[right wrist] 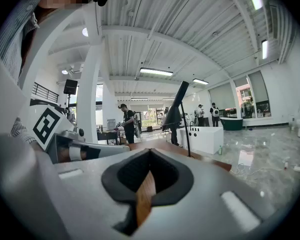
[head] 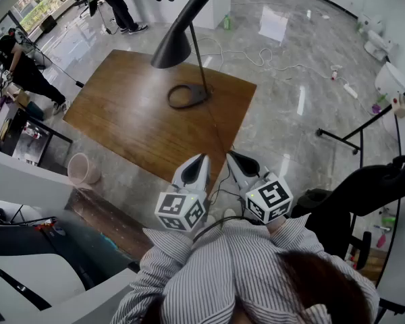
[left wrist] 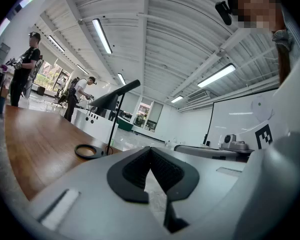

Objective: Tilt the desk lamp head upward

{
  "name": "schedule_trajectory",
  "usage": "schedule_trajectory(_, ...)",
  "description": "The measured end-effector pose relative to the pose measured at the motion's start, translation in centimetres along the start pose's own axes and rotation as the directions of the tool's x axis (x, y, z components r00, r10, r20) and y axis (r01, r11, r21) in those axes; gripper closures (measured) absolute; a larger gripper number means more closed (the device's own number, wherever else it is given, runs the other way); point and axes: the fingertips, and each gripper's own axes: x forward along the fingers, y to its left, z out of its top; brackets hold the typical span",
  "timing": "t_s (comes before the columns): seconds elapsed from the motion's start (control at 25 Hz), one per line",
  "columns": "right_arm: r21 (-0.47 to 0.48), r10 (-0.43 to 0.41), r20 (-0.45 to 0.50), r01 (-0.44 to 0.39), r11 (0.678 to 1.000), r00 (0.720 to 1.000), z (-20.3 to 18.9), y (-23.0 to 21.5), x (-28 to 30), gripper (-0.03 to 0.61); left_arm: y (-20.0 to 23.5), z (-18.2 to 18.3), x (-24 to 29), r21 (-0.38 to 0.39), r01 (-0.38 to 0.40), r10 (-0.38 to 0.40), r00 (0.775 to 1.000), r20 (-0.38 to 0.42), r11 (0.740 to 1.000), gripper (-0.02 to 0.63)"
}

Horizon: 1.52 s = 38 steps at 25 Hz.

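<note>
- Head view: the black metal desk lamp with a cone shade (head: 177,42) stands on its ring base (head: 187,96) on the far side of the brown wooden table (head: 142,120), well apart from both grippers
- The left gripper (head: 202,159) and right gripper (head: 233,156) hang by the near corner, jaws together on nothing
- Shade looks smooth and slippery, the thin stem tippy; I'd grip the cone's lower rim, steadying the base

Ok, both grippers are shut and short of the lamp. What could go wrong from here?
The lamp head sits high on a thin stem over an open ring base; pushing up unbraced might tip it over. The left gripper and right gripper are shut, so they must open before gripping. The thin cord crossing the table toward them could snag.
</note>
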Motion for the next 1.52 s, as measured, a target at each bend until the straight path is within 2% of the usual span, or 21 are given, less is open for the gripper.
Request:
schedule_trajectory(0.6,0.001,-0.016,-0.003,0.016,1.000,1.000,0.0,-0.7,-0.2,0.577,0.6,0.2,0.2,-0.015,-0.013,0.013,1.000,0.001,1.000,0.612)
schedule_trajectory(0.92,-0.015,-0.022,0.005,0.022,1.000,1.000,0.8,-3.4,-0.7,0.577,0.5,0.1,1.2,-0.010,-0.038,0.038,0.999,0.003,0.999,0.612)
schedule_trajectory(1.2,-0.074,0.035,0.039,-0.033,0.997,0.999,2.9,-4.6,0.6,0.575,0.0,1.2,3.1,0.080,-0.051,0.051,0.999,0.008,0.995,0.612)
schedule_trajectory(1.4,-0.058,0.147,0.031,-0.145,0.988,0.989,2.4,-4.1,1.7,0.575,0.9,1.1,4.3,0.041,-0.054,0.054,0.999,0.001,0.998,0.612)
schedule_trajectory(1.52,-0.067,0.161,0.017,-0.160,0.985,0.987,2.0,-4.3,3.2,0.575,2.2,1.3,4.9,0.035,-0.056,0.056,0.998,-0.001,0.998,0.612)
